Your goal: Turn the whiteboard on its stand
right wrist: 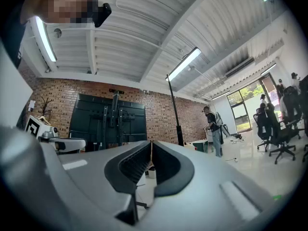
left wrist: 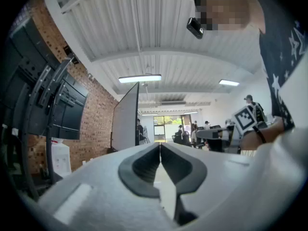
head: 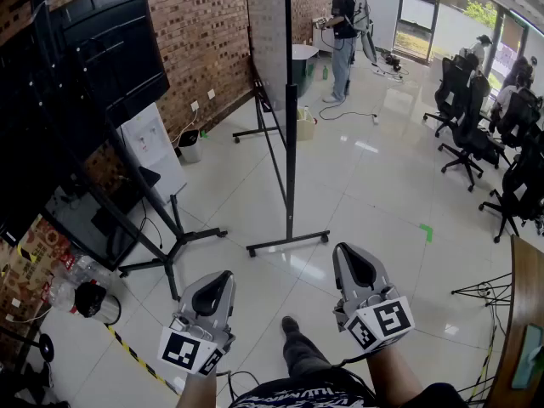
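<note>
Head view shows the whiteboard [head: 270,32] edge-on, straight ahead of the person and well apart from both grippers, carried on a dark stand [head: 291,168] whose foot bar lies across the pale tiled floor [head: 382,194]. The left gripper [head: 223,276] and the right gripper [head: 350,253] are held low in the foreground, side by side and pointing roughly level toward the board. In each gripper's own view the dark pads are pressed together with nothing between them, so neither tool carries anything. A large black screen [head: 93,58] on its own wheeled frame stands at the left against the brick wall [head: 204,24], and another person [head: 344,32] works far behind the board. Judging by this, the task is at its approach step: no contact with the board has been made. The next move would call for closing the gap, spreading the jaws, and taking a firm hold on the board's near edge or frame before swinging it round.
</note>
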